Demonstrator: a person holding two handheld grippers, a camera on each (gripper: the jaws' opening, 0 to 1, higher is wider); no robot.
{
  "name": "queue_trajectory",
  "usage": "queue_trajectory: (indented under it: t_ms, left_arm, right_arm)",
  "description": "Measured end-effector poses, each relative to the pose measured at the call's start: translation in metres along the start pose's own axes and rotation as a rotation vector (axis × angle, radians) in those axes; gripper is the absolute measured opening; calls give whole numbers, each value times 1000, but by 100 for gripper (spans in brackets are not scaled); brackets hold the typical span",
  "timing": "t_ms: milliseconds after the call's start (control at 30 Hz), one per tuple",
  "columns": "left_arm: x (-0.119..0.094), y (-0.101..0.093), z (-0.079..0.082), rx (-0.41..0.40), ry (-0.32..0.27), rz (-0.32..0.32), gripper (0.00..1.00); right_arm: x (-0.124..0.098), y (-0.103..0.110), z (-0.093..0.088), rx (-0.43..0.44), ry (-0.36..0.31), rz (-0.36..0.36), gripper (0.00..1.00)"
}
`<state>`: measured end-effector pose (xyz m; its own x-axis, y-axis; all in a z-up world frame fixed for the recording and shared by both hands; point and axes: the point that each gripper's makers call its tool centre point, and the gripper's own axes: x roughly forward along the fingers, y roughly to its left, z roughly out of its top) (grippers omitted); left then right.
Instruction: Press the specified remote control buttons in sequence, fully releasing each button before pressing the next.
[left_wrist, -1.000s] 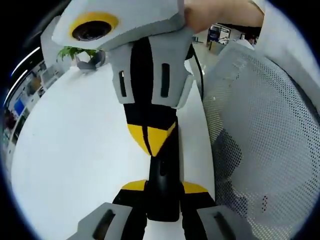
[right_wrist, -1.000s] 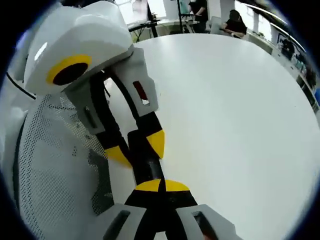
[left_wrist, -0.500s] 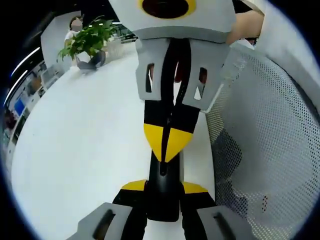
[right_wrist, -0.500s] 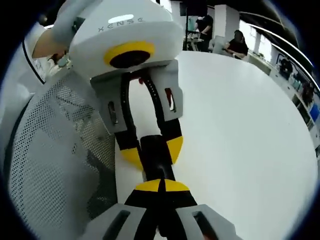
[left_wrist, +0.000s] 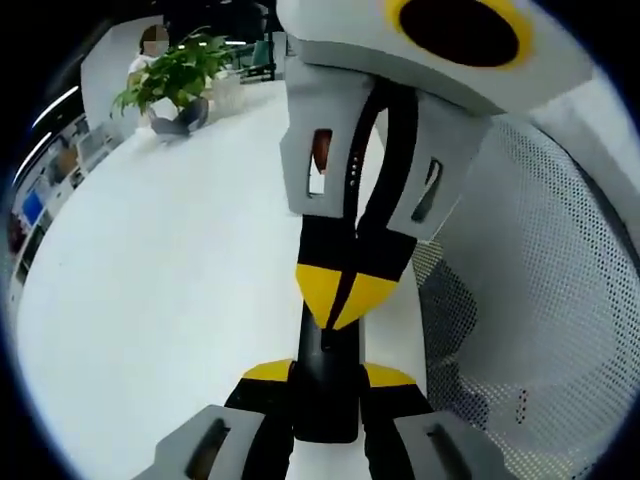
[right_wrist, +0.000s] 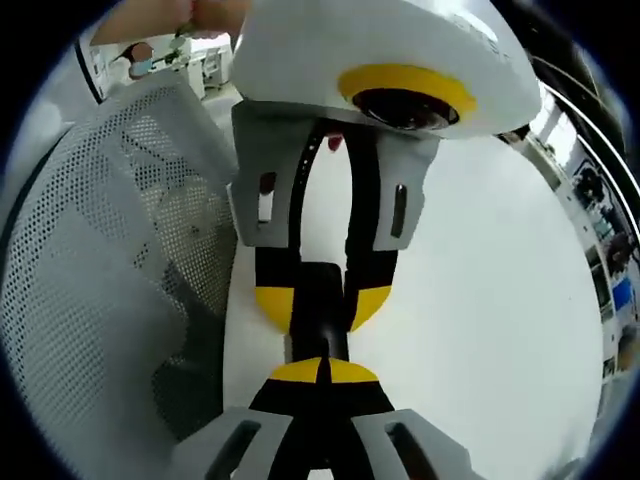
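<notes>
Right tool (left_wrist: 345, 300) swung upright, closed tips on remote (left_wrist: 325, 385) — lengthwise in left tool (left_wrist: 325, 420)

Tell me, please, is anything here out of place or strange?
Nothing looks damaged or spilled. The black remote is clamped in the left tongs above the white table, and the right tongs, jaws shut, press their tips on it.
</notes>
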<state>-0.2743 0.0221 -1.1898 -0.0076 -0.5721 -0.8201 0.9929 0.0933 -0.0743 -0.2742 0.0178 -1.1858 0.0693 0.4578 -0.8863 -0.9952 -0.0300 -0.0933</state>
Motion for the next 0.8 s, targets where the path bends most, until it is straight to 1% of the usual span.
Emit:
queue_trajectory:
  t_ms: [67, 133, 167, 300, 367, 400, 500, 600, 633, 733, 800]
  left_arm:
    - [0, 0, 0, -1, -1, 2, 24]
    - [0, 0, 0, -6, -7, 4, 24]
    - [0, 0, 0, -6, -9, 5, 24]
    - [0, 0, 0, -7, -11, 8, 24]
    - [0, 0, 0, -6, -10, 8, 24]
    - [0, 0, 0, -6, -10, 7, 24]
    - [0, 0, 0, -8, -11, 5, 24]
    - [0, 0, 0, -8, -12, 6, 24]
    - [0, 0, 0, -8, -12, 6, 24]
    - [0, 0, 0, -7, -12, 5, 24]
    - [0, 0, 0, -7, -13, 3, 24]
  right_arm:
    - [0, -1, 0, 16, -9, -3, 0]
    - [-1, -1, -1, 29, -27, -3, 0]
    - [-1, -2, -1, 51, -45, -6, 0]
    - [-2, 0, -1, 45, -79, -12, 0]
    - [-1, 1, 2, 42, -95, -13, 0]
    - [0, 1, 3, 9, -87, -23, 0]
    - [0, 1, 4, -9, -79, -15, 0]
    - [0, 1, 4, -12, -75, 16, 0]
    - [0, 1, 4, -19, -72, 23, 0]
    - [0, 2, 3, -79, -50, 42, 0]
    - [2, 1, 4, -76, -31, 56, 0]
